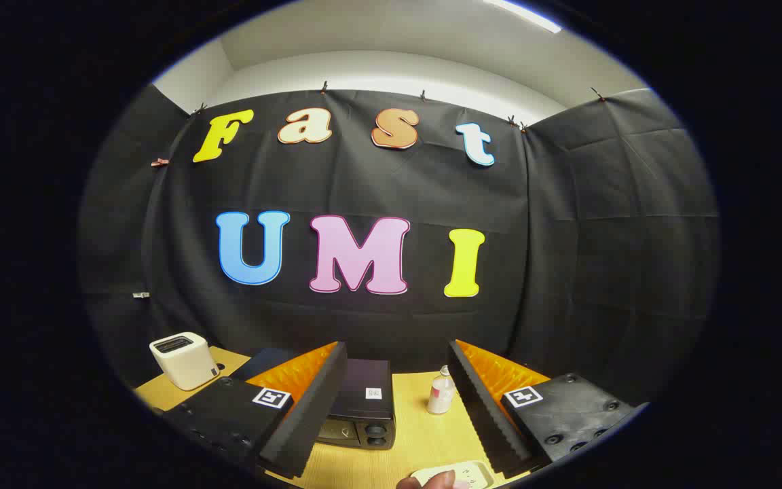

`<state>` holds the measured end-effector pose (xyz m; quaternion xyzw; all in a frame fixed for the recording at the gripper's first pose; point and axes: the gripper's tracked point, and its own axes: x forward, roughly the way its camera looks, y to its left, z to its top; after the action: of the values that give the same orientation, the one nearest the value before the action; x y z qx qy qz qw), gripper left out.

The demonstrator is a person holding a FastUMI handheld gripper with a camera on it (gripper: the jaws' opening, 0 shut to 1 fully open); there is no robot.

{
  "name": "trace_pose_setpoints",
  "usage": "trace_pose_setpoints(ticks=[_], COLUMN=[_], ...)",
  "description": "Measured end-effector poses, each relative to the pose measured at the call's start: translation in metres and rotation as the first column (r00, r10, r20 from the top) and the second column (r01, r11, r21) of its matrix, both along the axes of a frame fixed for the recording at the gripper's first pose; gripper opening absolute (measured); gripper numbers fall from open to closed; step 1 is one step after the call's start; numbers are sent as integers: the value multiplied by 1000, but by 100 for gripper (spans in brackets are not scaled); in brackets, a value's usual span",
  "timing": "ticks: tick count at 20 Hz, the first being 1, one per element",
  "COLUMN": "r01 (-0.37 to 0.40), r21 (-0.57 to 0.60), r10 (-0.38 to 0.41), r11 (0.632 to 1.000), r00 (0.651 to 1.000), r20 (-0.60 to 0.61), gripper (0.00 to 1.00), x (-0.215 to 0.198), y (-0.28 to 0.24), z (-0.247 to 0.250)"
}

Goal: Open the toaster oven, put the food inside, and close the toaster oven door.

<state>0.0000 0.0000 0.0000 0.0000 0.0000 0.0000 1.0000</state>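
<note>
A black toaster oven [362, 402] stands on the wooden table, just ahead of my left finger, which hides part of it; its door looks closed. My gripper [394, 414] is open, held high above the table, with nothing between its orange-and-black fingers [309, 407]. Near the table's front edge, between the fingertips, lies a pale tray [457, 473] whose contents I cannot make out. A person's fingertip [432, 481] touches its near side.
A small clear bottle [442, 392] with a white cap stands right of the oven, close to my right finger. A cream slot toaster [184, 360] sits at the table's far left corner. Black cloth walls close in the back and sides.
</note>
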Motion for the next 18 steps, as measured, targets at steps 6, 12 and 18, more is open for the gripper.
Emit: trace_pose_setpoints(ticks=[6, 12, 18], r01=[0, -27, -47], r21=[13, 21, 16], r10=[0, 27, 47], r11=[1000, 999, 999], r00=[1000, 1000, 999], r20=[-7, 4, 5], gripper=[98, 98, 98], x=[-1, -1, 4], y=[6, 45, 74], z=[-4, -8, -14])
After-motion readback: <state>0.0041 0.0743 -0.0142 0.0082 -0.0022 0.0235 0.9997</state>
